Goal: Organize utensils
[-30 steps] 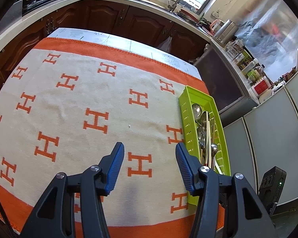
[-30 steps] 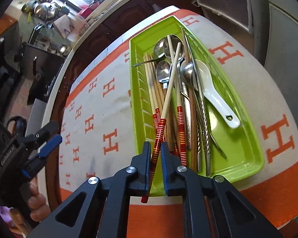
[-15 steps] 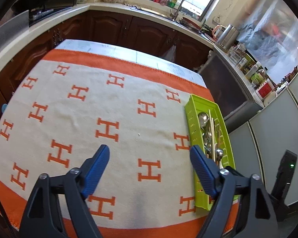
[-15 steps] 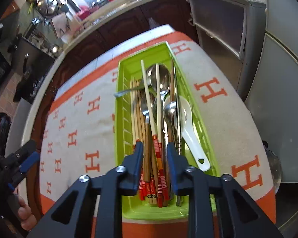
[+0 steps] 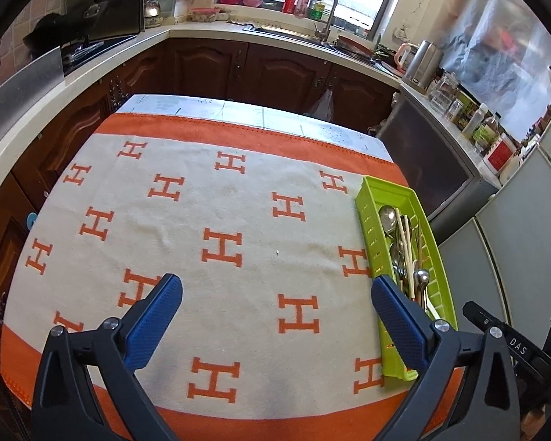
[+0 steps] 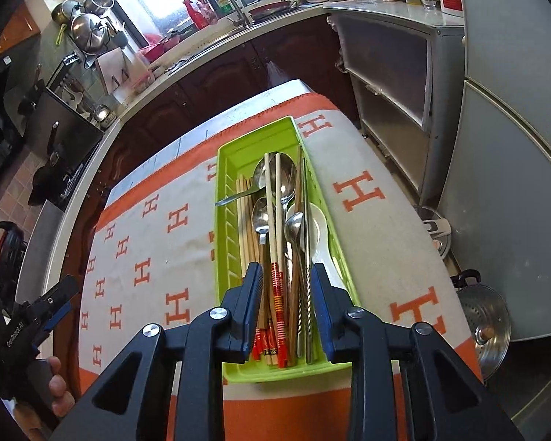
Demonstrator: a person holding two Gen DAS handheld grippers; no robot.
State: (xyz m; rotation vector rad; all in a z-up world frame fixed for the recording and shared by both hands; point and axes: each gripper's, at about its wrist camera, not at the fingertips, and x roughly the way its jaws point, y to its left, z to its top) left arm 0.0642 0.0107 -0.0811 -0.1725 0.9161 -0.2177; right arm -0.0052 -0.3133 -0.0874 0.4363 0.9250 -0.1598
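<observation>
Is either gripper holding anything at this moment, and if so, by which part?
Nothing is held. The left gripper is opening over bare cloth; the right gripper hangs open above the chopsticks in the green tray.

"DAS" on the right tool (image 5: 514, 349); "H"-patterned cloth (image 5: 220, 246)

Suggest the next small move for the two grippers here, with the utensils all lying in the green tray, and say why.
Probably draw the right gripper up and clear of the green tray: its jaws stand apart above the chopsticks and spoons, gripping nothing. The left gripper, jaws opening with nothing between them, hangs over bare cloth where no utensil remains, so the sorting looks finished.
</observation>
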